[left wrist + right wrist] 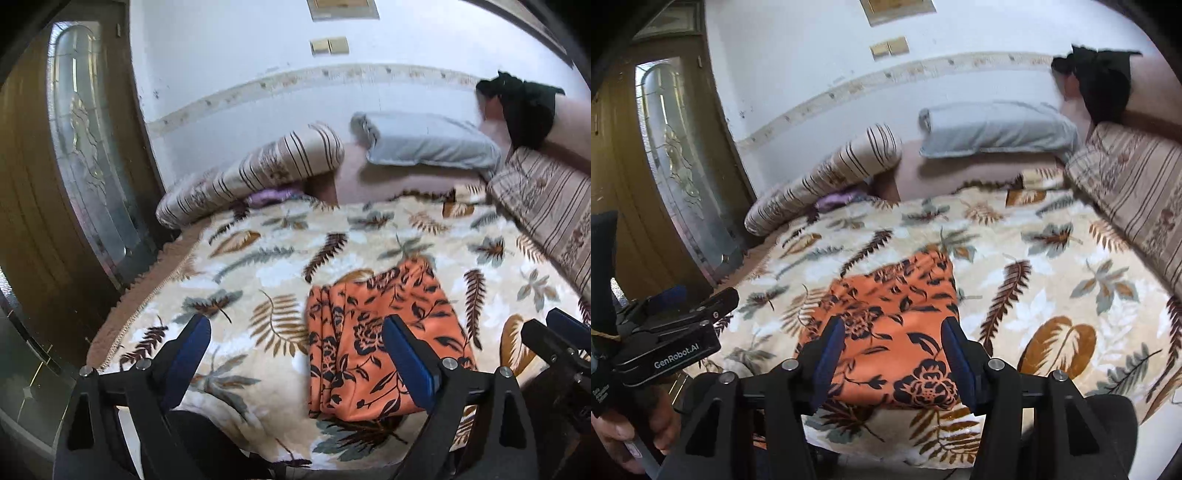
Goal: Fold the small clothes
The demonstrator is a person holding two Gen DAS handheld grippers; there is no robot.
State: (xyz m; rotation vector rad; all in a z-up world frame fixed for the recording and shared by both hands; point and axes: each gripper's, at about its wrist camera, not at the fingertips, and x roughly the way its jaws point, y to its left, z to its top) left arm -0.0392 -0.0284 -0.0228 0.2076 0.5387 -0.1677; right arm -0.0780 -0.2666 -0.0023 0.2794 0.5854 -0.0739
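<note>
Leaf-print blanket [258, 258] covers the bed; a folded orange floral garment [369, 332] lies at 5 o'clock in the left view. Left tool [295, 350] gapes wide and empty. Right tool [894, 354], half open, holds nothing above the garment.

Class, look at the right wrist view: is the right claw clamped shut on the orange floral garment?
No. The right claw is open, its blue pads apart above the orange floral garment lying on the leaf-print blanket.

A leaf-print blanket [280, 254] covers the bed, a grey pillow [428, 142] behind it against the white wall [229, 55], a wooden glass-panelled door [74, 147] to its left.
</note>
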